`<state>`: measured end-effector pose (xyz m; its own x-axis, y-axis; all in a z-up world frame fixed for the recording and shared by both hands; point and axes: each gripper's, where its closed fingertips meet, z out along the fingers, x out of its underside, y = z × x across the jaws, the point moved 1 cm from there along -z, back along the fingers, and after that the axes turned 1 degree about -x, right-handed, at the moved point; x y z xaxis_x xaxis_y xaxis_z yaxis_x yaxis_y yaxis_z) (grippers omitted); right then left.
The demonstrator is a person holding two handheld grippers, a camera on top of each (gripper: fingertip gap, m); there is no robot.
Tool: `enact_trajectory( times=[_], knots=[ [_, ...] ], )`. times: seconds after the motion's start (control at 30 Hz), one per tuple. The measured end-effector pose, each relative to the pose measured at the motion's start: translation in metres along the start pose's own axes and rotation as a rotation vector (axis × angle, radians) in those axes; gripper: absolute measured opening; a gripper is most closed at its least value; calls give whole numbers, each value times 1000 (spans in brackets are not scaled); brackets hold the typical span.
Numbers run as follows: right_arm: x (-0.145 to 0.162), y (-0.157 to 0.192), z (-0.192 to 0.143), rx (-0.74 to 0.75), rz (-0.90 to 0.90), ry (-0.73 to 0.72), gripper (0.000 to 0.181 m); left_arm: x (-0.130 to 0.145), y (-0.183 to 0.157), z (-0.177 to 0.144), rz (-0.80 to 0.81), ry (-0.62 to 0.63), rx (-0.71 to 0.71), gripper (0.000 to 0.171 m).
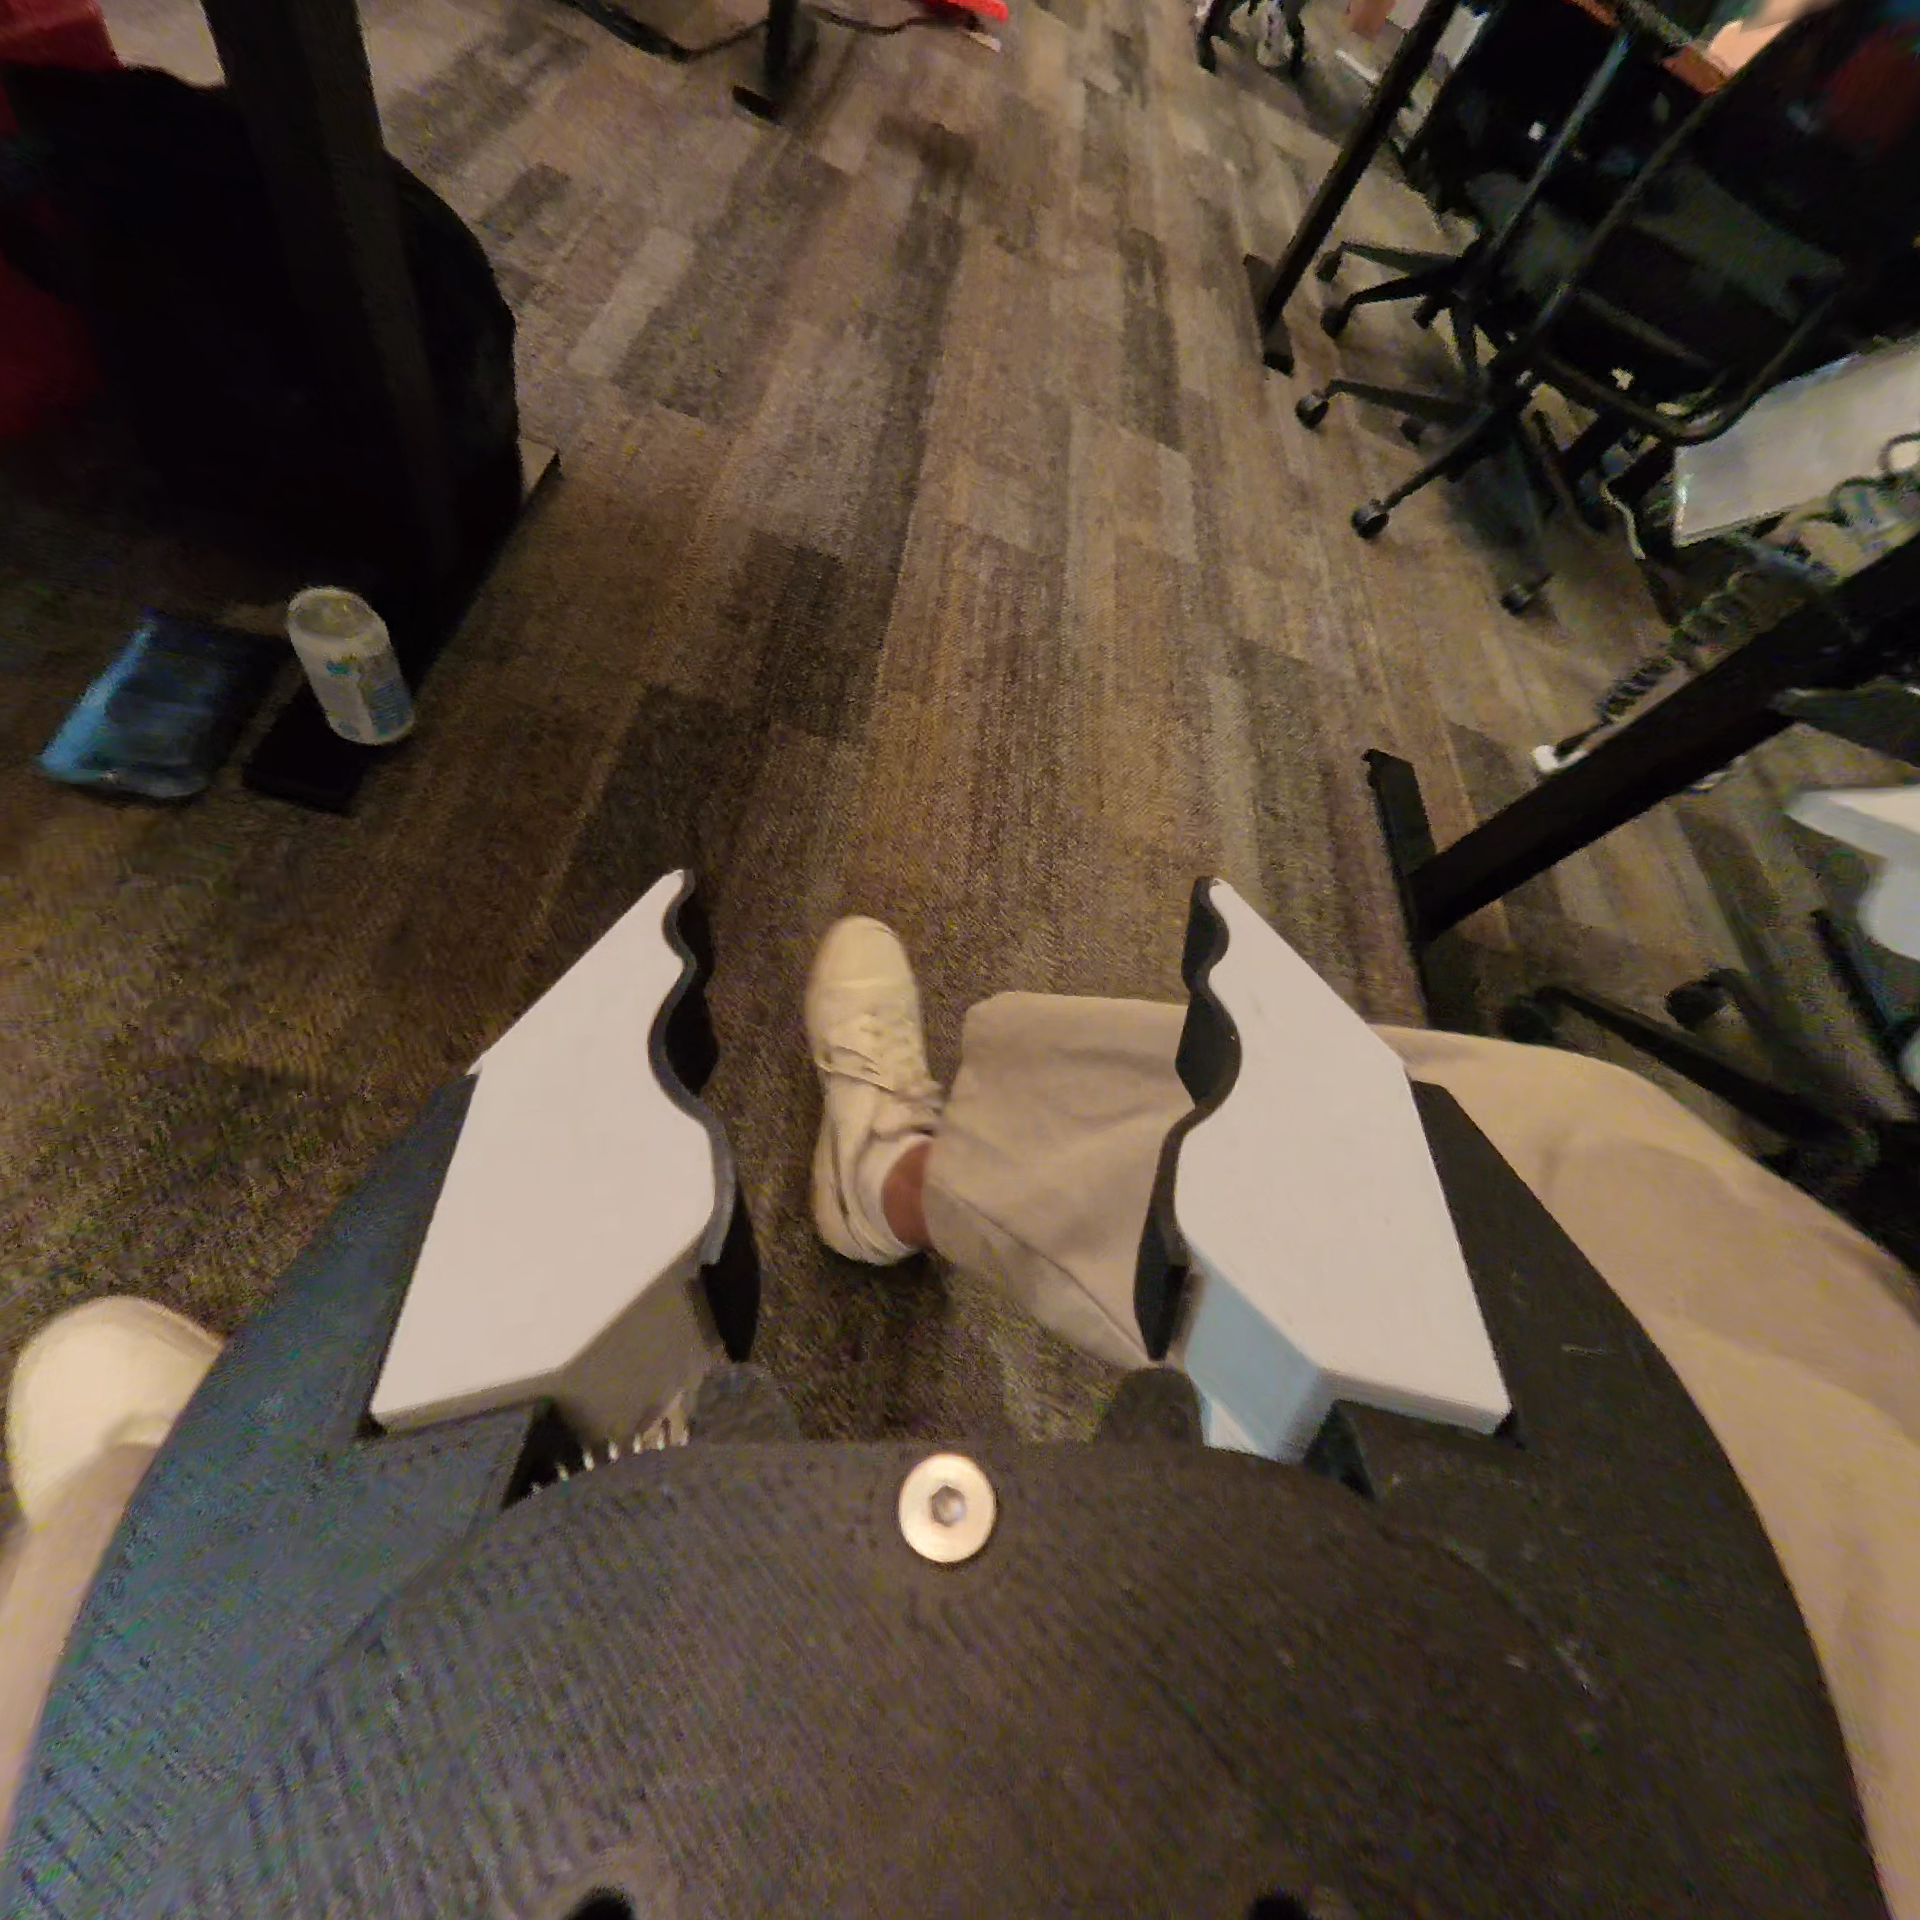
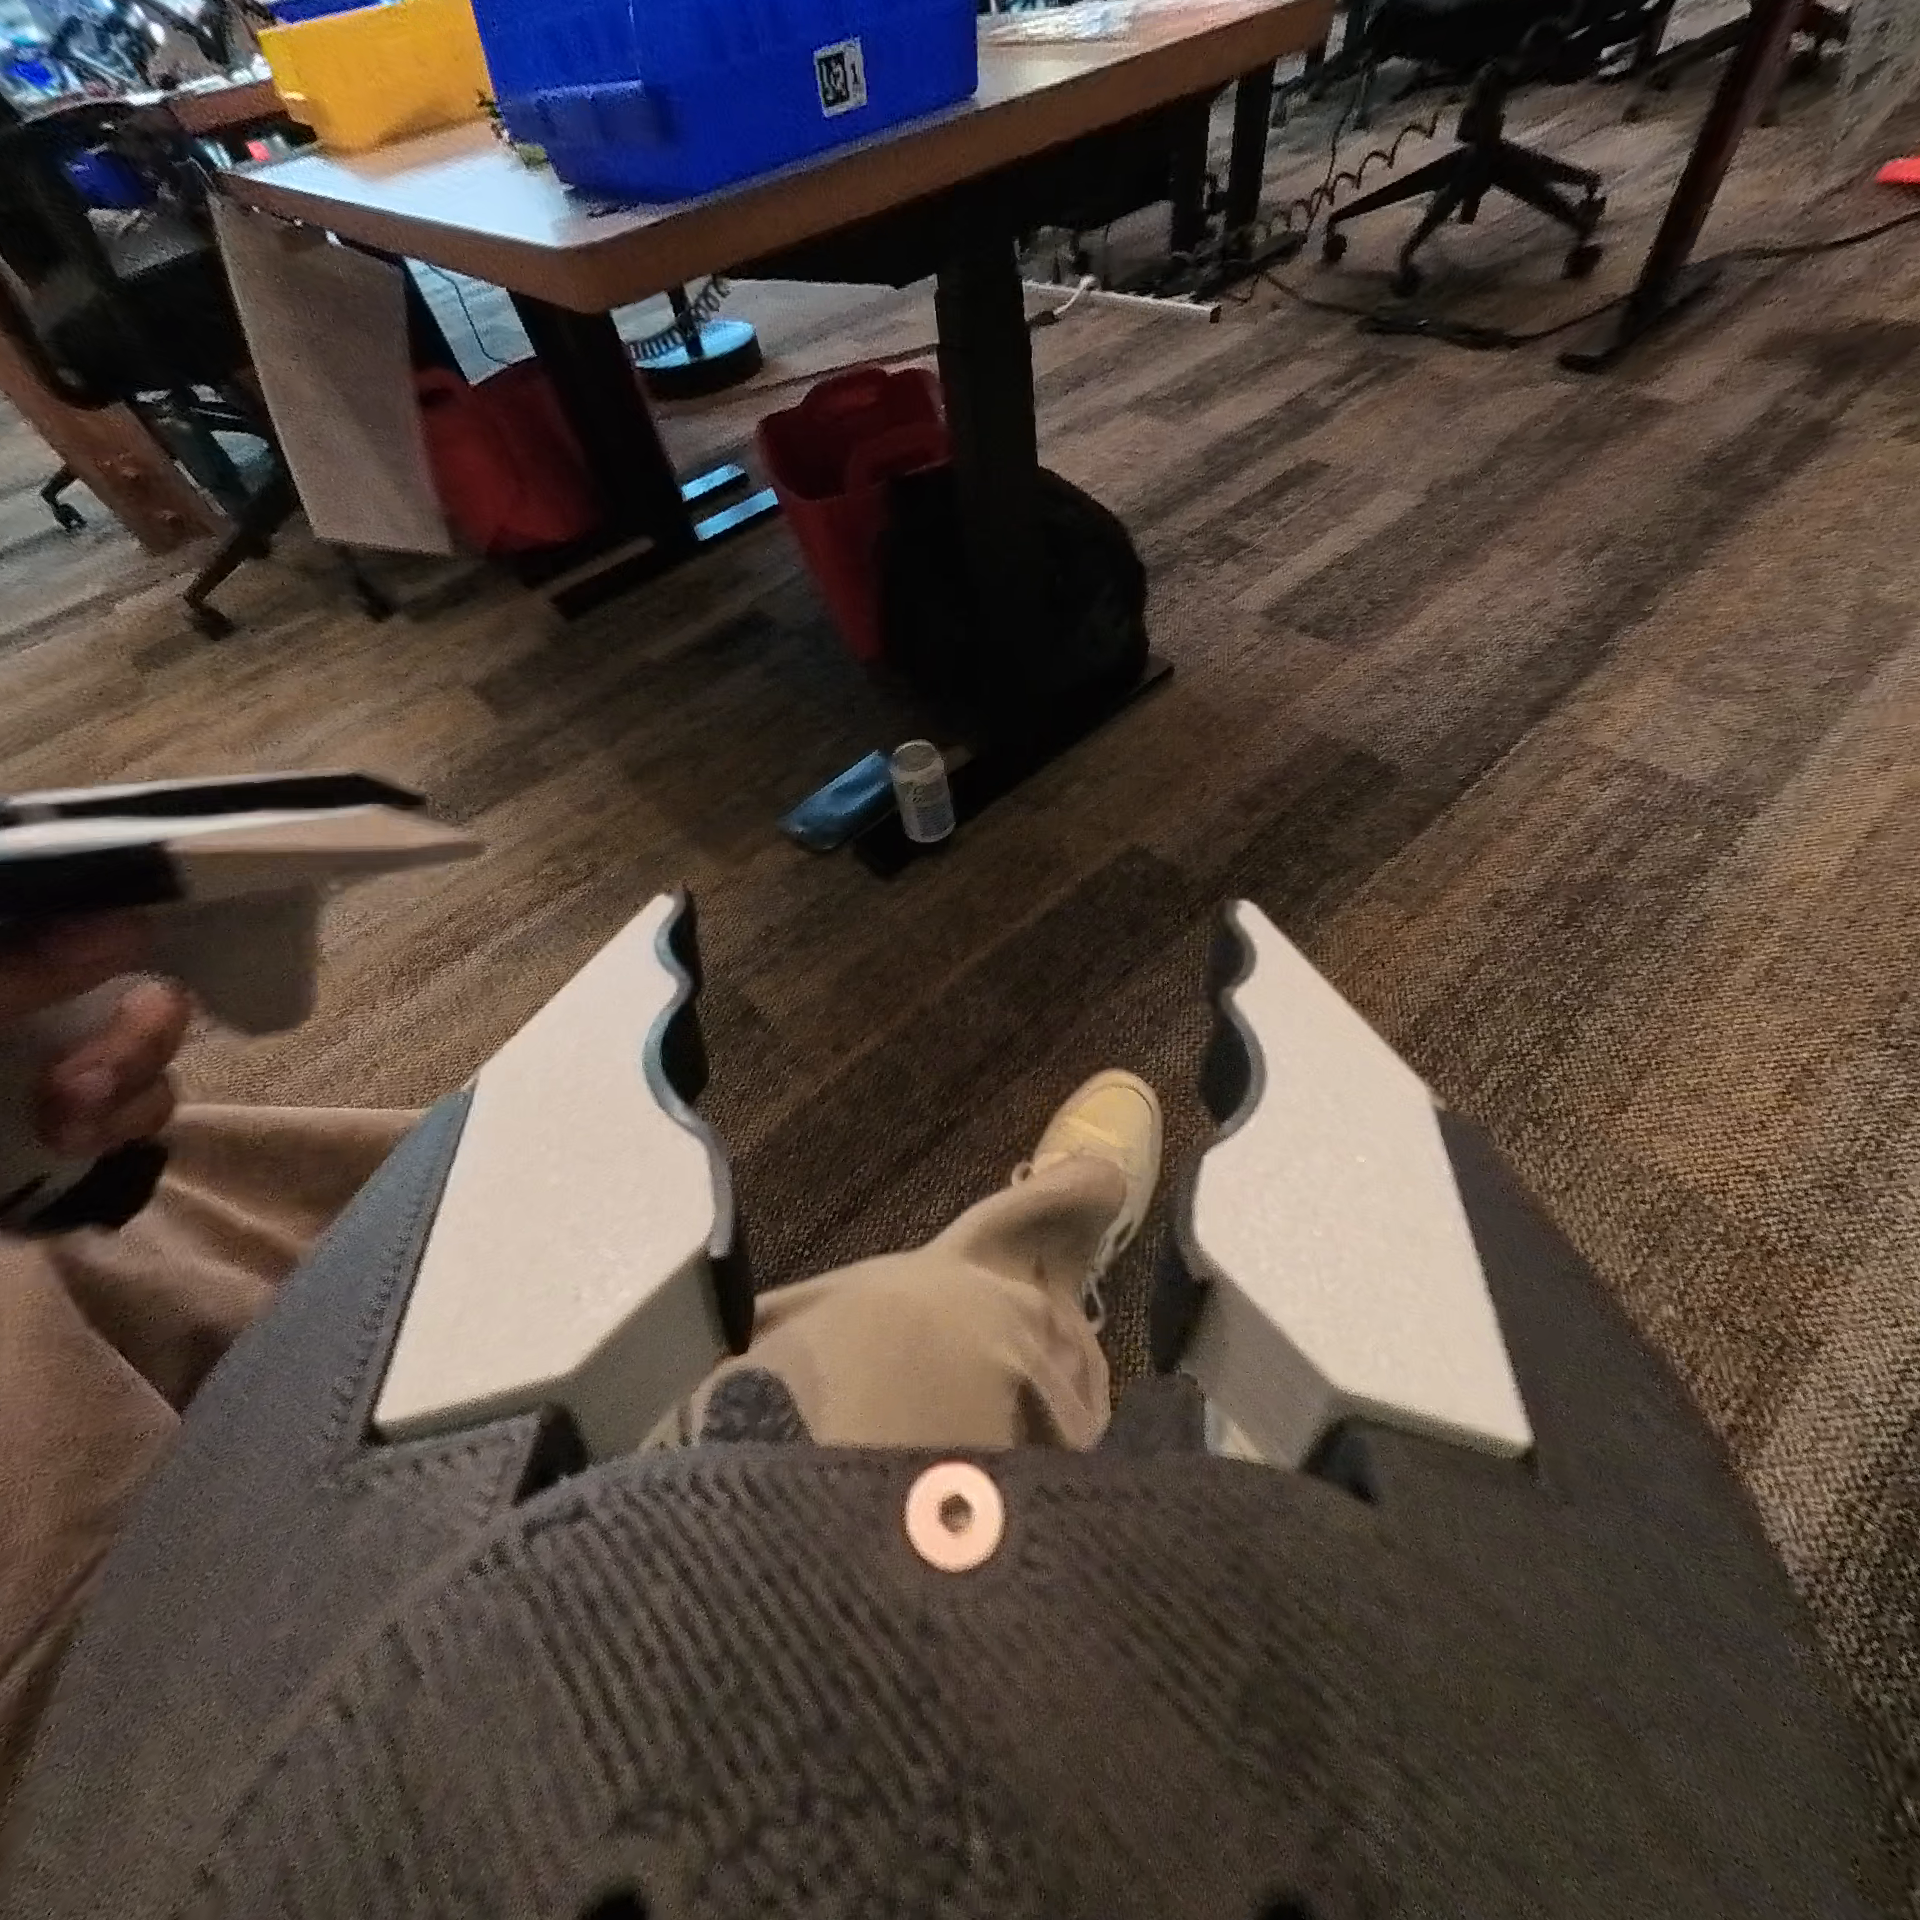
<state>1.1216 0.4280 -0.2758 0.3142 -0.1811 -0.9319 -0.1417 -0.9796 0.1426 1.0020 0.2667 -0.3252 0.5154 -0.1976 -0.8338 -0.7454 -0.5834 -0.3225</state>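
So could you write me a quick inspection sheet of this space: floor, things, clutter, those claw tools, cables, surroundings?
Surface: patchwork carpet, brown and grey.
Job's things: nothing seen.
Clutter: can and blue pouch by the desk foot; red bag and black bag behind.
Grippers: left gripper open, empty, above a pale shoe; right gripper open, empty.
Cables: coiled cord, power strip.
Surroundings: desk bearing blue bin and yellow bin; office chair.

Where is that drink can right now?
The pale drink can stands upright on the carpet by the desk's black foot, beside a flat blue packet.
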Motion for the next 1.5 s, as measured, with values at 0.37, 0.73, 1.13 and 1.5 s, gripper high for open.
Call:
enact_trajectory(
  times=[0.37,0.73,1.13,1.5],
  knots=[
    [-50,-44,6,115,-175,-107,90,-299,168,140,343,-264,-317,100],
    [-97,-117,58,178,-141,-148,86,-401,282,255,450,150,-419,5],
    [-161,-205,120,211,-47,-240,79,-460,220,17,427,-50,-509,1],
    [-211,-257,156,197,30,-320,73,-451,209,-23,467,-110,-574,1]
  ],
)
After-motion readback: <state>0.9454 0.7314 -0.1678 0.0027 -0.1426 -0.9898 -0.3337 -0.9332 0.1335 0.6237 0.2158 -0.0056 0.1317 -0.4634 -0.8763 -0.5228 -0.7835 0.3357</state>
